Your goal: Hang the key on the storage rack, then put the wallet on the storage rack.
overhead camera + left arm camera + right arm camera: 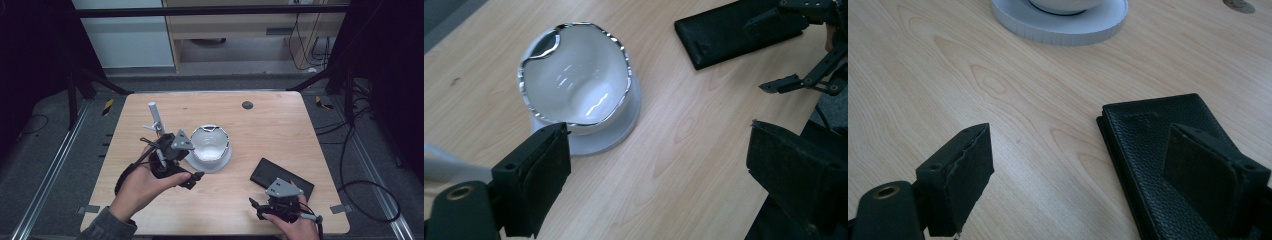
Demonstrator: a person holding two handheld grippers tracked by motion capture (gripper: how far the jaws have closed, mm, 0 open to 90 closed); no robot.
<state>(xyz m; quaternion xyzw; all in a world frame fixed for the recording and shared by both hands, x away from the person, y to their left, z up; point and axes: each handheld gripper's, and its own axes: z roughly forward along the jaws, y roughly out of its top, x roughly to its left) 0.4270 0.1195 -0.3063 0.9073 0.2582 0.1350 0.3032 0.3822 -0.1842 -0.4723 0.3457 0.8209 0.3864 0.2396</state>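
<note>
A white bowl [210, 141] with a wavy silver rim stands on a round white plate [220, 164] in the middle of the wooden table. My left gripper [191, 165] hangs just left of the plate, open, with nothing between its jaws. In the left gripper view the bowl [574, 80] lies ahead of the left jaw of the left gripper [659, 132]. A flat black leather case [282, 179] lies toward the front right. My right gripper [265, 200] hovers at its near end, open. In the right gripper view the right gripper [1080, 132] has its right jaw above the case [1153, 135] and its left jaw above bare wood.
A small dark disc [247, 105] sits near the table's far edge. A white rod [154, 114] rises from the left gripper. Metal frame posts and cables [367, 190] stand around the table, and its front edge runs just below both hands.
</note>
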